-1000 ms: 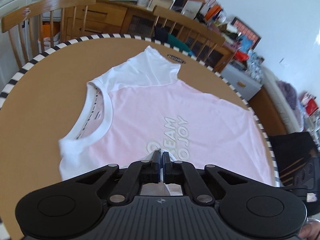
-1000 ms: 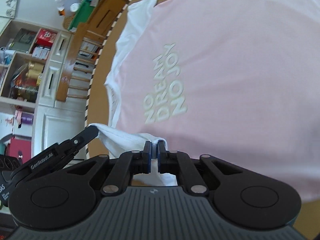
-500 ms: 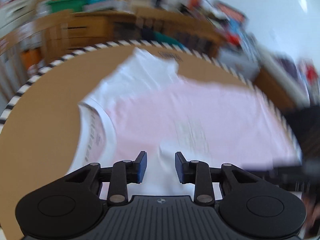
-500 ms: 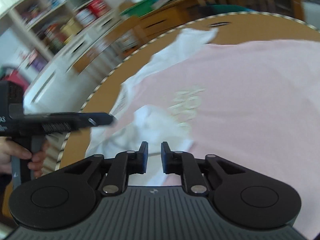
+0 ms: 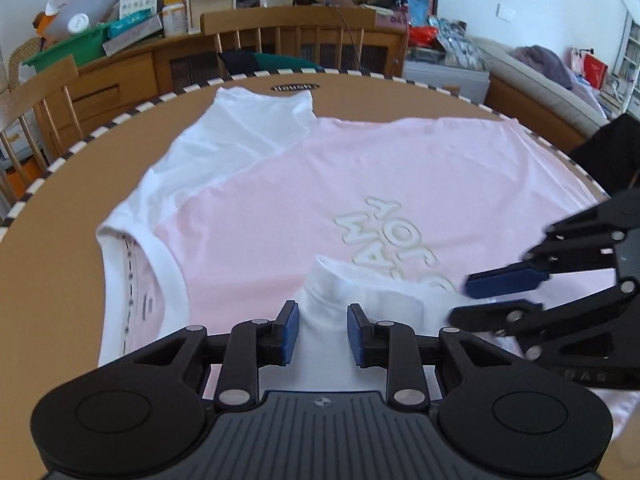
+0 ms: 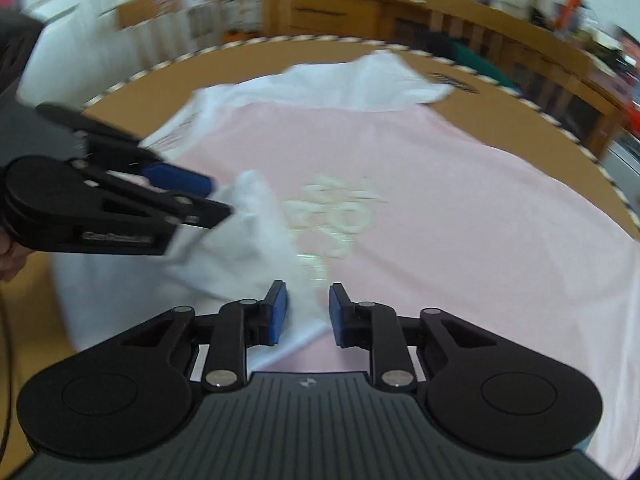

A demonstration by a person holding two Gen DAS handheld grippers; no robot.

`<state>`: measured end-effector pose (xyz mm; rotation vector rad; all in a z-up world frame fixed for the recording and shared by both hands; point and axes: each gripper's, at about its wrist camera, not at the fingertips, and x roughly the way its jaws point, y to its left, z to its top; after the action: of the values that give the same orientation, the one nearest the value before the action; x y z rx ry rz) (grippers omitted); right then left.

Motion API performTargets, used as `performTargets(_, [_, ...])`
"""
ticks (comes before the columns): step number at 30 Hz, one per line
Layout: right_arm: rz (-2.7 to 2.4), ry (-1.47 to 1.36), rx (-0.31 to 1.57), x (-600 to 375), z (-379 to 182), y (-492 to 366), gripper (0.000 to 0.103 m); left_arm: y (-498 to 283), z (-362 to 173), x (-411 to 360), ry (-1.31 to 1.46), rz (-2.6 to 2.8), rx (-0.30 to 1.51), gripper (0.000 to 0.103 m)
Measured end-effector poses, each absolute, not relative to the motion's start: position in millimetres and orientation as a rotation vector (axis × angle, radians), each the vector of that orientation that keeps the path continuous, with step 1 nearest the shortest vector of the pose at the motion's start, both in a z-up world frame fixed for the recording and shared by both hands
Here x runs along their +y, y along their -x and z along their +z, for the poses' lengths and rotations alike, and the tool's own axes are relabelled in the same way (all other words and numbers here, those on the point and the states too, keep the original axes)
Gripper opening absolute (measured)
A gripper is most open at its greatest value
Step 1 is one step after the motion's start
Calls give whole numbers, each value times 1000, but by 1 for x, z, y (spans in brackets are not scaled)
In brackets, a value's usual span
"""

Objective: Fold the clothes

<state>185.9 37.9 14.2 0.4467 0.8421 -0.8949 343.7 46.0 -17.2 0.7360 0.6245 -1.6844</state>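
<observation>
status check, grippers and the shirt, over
Left gripper and right gripper open, jaws just parted, sleeve released. Pink t-shirt flat on table, near white sleeve folded onto chest. Nothing in the way.

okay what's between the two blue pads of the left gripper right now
In the left wrist view, the folded-in white sleeve of the pink t-shirt lies between the pads of the left gripper; the jaws stand apart, not pinching it.

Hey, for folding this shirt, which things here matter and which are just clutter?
For the job:
pink T-shirt with white sleeves
folded-in white sleeve
left tongs, open
right tongs, open
round brown table

Lying about:
wooden chairs
green plastic crate
cluttered wooden sideboard
</observation>
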Motion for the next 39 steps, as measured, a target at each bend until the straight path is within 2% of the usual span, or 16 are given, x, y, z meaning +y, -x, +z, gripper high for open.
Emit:
performTargets(2, [-993,-472,826,33,16,-172,25,-347,-15,36,-711,-1652,623,31])
performTargets(6, [-934,-535,712,43,34,-164,25,-359,5,45,-556,-1752,713,30])
performTargets(9, [-819,-476,778,53,26,-189,23,-349,2,46,-577,-1848,743,35])
performTargets(11, [-873,-454,851,51,16,-197,23,-339,-14,38,-687,-1802,681,33])
performTargets(12, [-909,-449,872,50,13,-197,27,-338,-17,37,-694,-1801,620,30])
performTargets(15, [-978,-522,817,43,28,-177,28,-344,-8,23,-687,-1788,607,32])
performTargets(16, [-995,-529,780,41,38,-169,29,-350,2,16,-654,-1799,614,35])
performTargets(20, [-1014,-547,607,5,83,-145,33,-373,45,-29,-538,-1825,647,60])
performTargets(23, [-1017,-720,417,-62,97,-125,35,-391,69,-85,-482,-1824,730,69])
performTargets(31, [-979,-1140,246,-231,32,-110,35,-421,58,-243,-525,-1697,927,71])
performTargets(39, [-942,-1323,225,-293,-36,-127,35,-435,9,-320,-547,-1611,1056,64])
